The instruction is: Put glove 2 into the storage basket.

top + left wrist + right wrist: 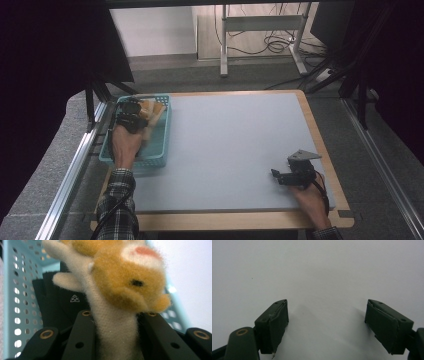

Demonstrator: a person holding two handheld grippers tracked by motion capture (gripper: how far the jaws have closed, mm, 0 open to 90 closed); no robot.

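A tan and cream plush animal point(120, 282) is clamped between the jaws of my left gripper point(116, 322), which is shut on its cream body. In the high view that left gripper point(134, 114) is over the turquoise perforated basket point(162, 145) at the table's left edge, with the plush animal point(151, 111) at the basket's far end. A black cloth item point(60, 302) lies in the basket behind the toy. My right gripper point(278, 177) rests near the table's front right, open over bare grey surface, its jaws wide apart in the right gripper view point(325, 322).
The grey mat point(230, 145) covers a wooden table point(320, 140). Metal rails run along both sides. A desk frame point(260, 30) with cables stands on the floor beyond the far edge.
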